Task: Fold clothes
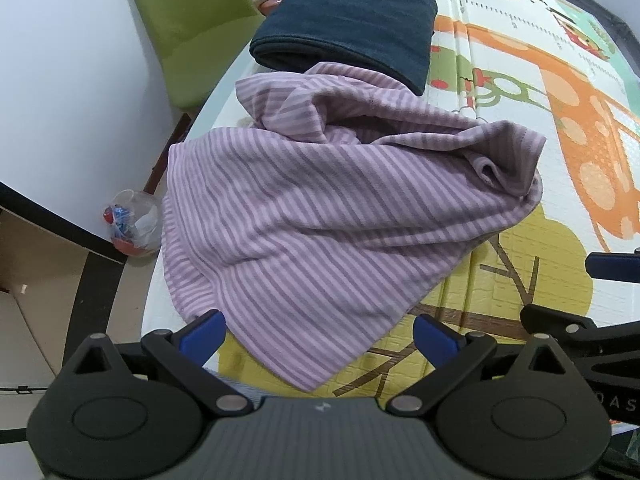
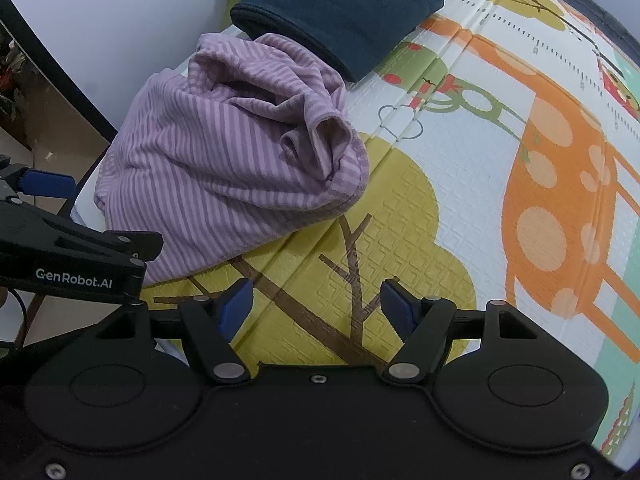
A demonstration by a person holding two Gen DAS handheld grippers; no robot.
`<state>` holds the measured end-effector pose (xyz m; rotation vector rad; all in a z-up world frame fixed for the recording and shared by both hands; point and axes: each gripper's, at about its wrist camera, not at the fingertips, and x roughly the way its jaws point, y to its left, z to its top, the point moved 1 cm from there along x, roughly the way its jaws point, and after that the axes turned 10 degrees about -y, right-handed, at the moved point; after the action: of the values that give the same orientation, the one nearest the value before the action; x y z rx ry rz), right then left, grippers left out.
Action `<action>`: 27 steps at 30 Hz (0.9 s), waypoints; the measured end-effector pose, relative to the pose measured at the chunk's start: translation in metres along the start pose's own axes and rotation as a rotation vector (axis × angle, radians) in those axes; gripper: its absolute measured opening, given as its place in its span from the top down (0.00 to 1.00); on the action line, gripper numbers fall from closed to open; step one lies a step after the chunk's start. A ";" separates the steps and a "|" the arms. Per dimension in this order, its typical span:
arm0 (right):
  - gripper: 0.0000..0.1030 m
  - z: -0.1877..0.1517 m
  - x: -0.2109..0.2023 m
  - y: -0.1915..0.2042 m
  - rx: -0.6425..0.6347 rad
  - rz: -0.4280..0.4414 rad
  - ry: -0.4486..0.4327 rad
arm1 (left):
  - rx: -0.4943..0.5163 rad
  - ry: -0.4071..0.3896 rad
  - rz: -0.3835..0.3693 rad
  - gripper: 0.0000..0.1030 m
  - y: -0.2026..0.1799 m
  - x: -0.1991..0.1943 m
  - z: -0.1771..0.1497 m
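Note:
A crumpled purple striped garment [image 1: 312,220] lies on a colourful play mat [image 1: 520,240], its left part hanging over the mat's edge. In the right wrist view the same garment [image 2: 224,168] sits to the upper left. My left gripper [image 1: 316,338] hovers open over the garment's near corner, which lies between the blue pads without being pinched. My right gripper [image 2: 316,308] is open above bare mat, right of the garment, holding nothing. A folded dark blue garment [image 1: 352,20] rests beyond the striped one, also seen as the dark blue fold [image 2: 340,12] in the right wrist view.
A green chair [image 1: 184,32] stands left of the mat against a white wall. A plastic bag of rubbish [image 1: 132,224] lies on the floor below the mat's left edge. The giraffe-printed mat [image 2: 540,160] stretches to the right. The right gripper's body [image 1: 592,332] shows at the left view's right edge.

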<state>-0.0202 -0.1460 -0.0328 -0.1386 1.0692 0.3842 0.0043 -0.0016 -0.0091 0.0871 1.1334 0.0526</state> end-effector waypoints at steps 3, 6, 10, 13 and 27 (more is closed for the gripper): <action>0.33 -0.001 0.001 0.001 0.000 0.002 -0.003 | -0.004 0.008 -0.007 0.01 0.001 0.002 0.001; 0.31 0.001 0.003 0.002 0.002 0.000 0.007 | -0.007 0.010 -0.007 0.01 0.003 0.002 -0.001; 0.31 0.002 0.002 0.001 0.001 0.001 0.019 | -0.005 0.016 0.001 0.01 0.002 0.004 -0.002; 0.30 0.002 0.003 0.001 0.002 0.000 0.019 | -0.003 0.017 0.002 0.01 0.002 0.005 -0.001; 0.30 0.001 0.003 -0.001 0.008 -0.001 0.021 | 0.001 0.024 0.009 0.01 0.002 0.006 -0.003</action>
<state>-0.0181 -0.1461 -0.0350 -0.1361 1.0908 0.3780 0.0046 0.0015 -0.0155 0.0930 1.1568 0.0613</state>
